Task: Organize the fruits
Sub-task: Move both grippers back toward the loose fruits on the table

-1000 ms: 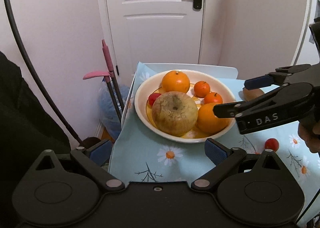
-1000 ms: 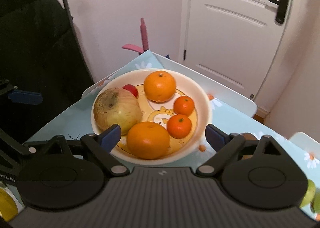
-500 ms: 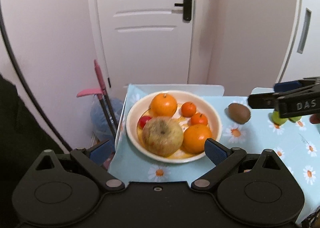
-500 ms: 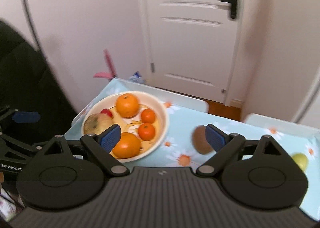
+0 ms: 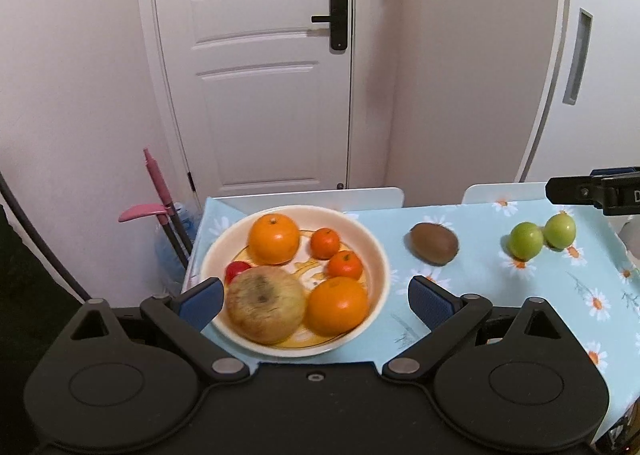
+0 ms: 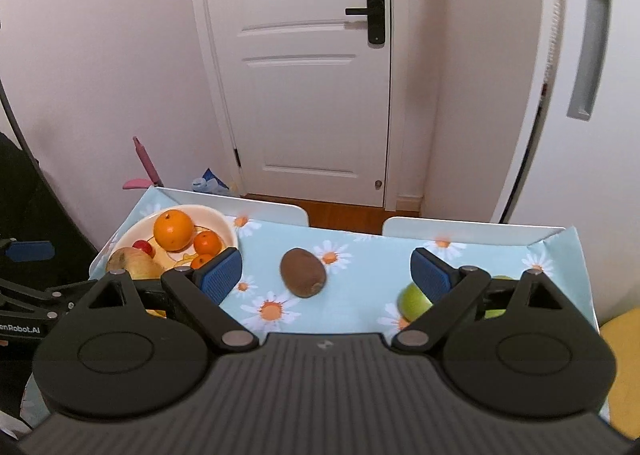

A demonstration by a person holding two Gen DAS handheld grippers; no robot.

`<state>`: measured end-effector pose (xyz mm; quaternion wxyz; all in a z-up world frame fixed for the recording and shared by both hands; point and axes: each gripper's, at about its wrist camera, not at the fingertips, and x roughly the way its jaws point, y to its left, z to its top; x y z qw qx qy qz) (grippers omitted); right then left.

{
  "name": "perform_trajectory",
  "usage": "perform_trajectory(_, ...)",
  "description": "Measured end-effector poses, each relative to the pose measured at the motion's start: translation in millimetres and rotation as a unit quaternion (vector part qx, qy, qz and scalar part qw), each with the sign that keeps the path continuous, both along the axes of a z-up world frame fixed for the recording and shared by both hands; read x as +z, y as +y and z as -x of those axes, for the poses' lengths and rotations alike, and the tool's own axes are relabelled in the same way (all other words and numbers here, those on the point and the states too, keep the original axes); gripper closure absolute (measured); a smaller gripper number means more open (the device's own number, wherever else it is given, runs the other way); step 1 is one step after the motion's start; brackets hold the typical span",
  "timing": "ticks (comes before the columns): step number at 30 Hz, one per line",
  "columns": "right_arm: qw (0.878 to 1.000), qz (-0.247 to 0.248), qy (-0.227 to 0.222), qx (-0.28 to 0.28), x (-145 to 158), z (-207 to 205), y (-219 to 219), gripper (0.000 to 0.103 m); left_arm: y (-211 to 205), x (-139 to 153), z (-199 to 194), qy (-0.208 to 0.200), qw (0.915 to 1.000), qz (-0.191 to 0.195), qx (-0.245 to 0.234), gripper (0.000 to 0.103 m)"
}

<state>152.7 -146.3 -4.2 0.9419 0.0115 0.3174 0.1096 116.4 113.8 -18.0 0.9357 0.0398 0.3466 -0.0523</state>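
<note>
right claw empty, pads wide apart | kiwi on table dead ahead at 12, long axis toward 1–7 (slightly blurred) | nearer right claw than left claw, also spread, empty, at bowl | green apples at 2 | writing: "enRobot.AI", cut off

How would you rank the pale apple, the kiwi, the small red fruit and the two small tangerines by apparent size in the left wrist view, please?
1. pale apple, nearest the camera
2. kiwi
3. two small tangerines, alike
4. small red fruit, partly hidden
</note>
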Motion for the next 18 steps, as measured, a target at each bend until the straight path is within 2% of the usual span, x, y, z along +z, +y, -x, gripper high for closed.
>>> perform_trajectory(7, 1.0, 0.014, 0.0, 0.027, -11, -8, -41, 0.0, -48, -5, -4, 0.012, 0.9996, 0.0, 0.026, 0.003)
perform_trajectory(11, 0.999, 0.018, 0.002, 0.046, -20, -16, -62, 0.0, -73, -16, -3, 0.031, 0.9985, 0.014, 0.043, 0.003)
perform_trajectory(18, 0.996, 0.031, 0.014, 0.086, -50, -39, -92, 0.0, -118, -42, -1, 0.053, 0.9957, 0.005, 0.076, 0.01)
